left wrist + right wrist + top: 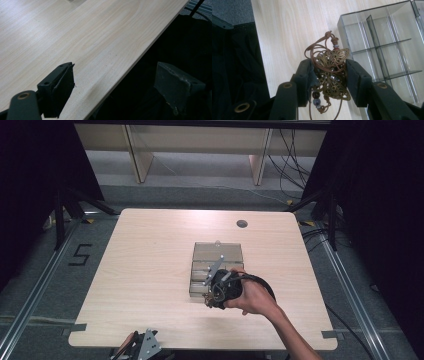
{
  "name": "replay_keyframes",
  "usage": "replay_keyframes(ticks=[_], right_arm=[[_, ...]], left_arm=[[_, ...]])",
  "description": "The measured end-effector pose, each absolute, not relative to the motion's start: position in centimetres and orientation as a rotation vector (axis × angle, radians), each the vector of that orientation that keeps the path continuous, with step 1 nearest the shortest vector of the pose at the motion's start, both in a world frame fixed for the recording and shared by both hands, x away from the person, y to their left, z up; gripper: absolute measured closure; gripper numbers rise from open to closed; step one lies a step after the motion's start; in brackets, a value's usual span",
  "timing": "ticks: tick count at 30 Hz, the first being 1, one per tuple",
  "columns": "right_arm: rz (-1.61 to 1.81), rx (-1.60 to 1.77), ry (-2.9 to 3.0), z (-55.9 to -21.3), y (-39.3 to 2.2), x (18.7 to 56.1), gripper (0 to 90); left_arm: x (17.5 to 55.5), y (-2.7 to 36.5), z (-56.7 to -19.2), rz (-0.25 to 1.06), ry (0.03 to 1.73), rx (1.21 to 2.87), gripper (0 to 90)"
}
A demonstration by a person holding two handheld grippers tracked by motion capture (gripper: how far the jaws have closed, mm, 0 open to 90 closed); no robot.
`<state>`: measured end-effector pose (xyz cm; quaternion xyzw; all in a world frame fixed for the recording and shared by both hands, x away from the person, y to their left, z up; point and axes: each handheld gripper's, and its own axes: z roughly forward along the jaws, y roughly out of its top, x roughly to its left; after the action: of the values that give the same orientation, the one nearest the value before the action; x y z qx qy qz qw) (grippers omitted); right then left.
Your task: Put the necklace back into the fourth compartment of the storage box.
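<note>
Brass-coloured filigree butterfly pendant (331, 75) on a brown cord with dark beads sits clamped between the pads of the right gripper (329, 77), its long axis running up and down the right gripper view, one wing tip and the knotted cord loop rising above the jaws and the beaded end hanging below. It hangs over the pale wooden table (145, 270), just beside the near edge of a clear smoky plastic divided box (384, 45), with nothing between them. Down at the table's near edge, the left gripper (117, 87) has its jaws wide apart and empty.
</note>
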<state>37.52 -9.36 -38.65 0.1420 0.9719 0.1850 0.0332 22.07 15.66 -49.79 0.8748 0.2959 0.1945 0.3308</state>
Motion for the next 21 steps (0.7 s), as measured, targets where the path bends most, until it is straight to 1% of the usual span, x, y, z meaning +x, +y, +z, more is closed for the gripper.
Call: replay_keyframes(ticks=[10, 15, 20, 21], right_arm=[[0.521, 0.496, 2.994, -37.7, -8.2, 39.2, 58.5], [0.518, 0.463, 2.989, -37.6, -7.5, 40.4, 58.4], [0.509, 0.474, 2.992, -37.5, -6.9, 41.3, 58.4], [0.492, 0.5, 2.988, -37.4, -6.8, 41.4, 58.4]], left_arm=[[22.1, 15.7, -49.8, 0.507, 0.773, 2.287, 15.6], [22.0, 15.7, -49.8, 0.504, 0.782, 2.281, 15.6], [22.1, 15.8, -49.7, 0.503, 0.772, 2.286, 15.6], [22.0, 15.7, -49.8, 0.495, 0.791, 2.275, 15.6]])
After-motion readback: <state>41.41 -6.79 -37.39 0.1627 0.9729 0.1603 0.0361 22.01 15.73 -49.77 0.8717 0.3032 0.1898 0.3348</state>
